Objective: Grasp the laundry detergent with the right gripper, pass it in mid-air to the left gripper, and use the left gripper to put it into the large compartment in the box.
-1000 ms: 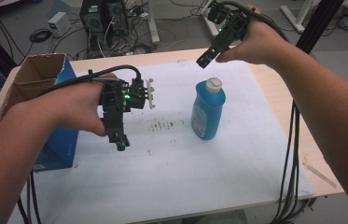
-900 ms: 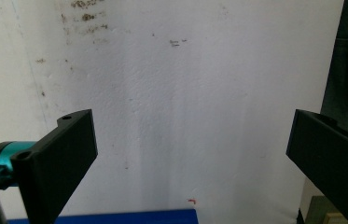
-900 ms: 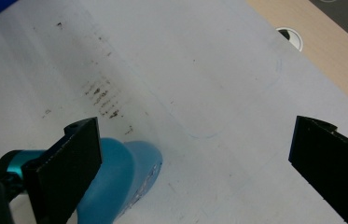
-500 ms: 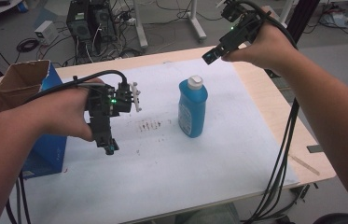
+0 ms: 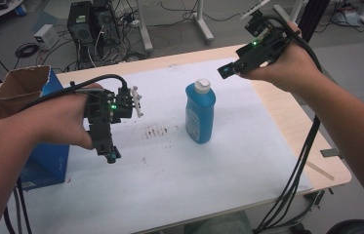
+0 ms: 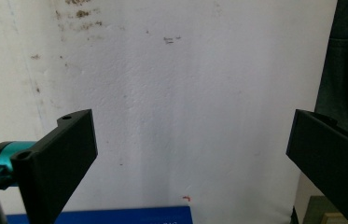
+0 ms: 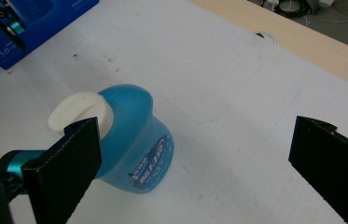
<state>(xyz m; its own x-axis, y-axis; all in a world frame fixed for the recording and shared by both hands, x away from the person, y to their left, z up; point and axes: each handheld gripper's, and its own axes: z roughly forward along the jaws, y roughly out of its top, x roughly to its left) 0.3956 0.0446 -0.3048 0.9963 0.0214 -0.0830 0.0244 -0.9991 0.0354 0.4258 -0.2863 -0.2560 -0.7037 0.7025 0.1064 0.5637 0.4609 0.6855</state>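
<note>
A blue bottle point(image 5: 200, 117) with a white cap point(image 5: 202, 86) stands upright mid-table on a white sheet point(image 5: 179, 175). My right gripper point(image 5: 228, 72) hovers above and to the right of the cap, tilted down toward it. In the right gripper view the bottle point(image 7: 136, 140) lies below, by the left jaw. The right gripper point(image 7: 195, 140) is open and holds nothing. My left gripper point(image 5: 109, 153) points down at the sheet, left of the bottle. In the left gripper view the left gripper point(image 6: 188, 135) is open wide over stained paper, with nothing between the jaws.
A blue box point(image 5: 48, 163) with open cardboard flaps stands at the table's left edge, beside my left hand; the same blue box point(image 7: 36, 18) appears in the right gripper view. Cables trail off the table's right edge point(image 5: 335, 170). Computer cases and cords sit on the floor behind.
The scene has slid left in the high view. My right gripper has dropped slightly and now sits a bit right of the bottle cap. The left gripper keeps its place beside the box.
</note>
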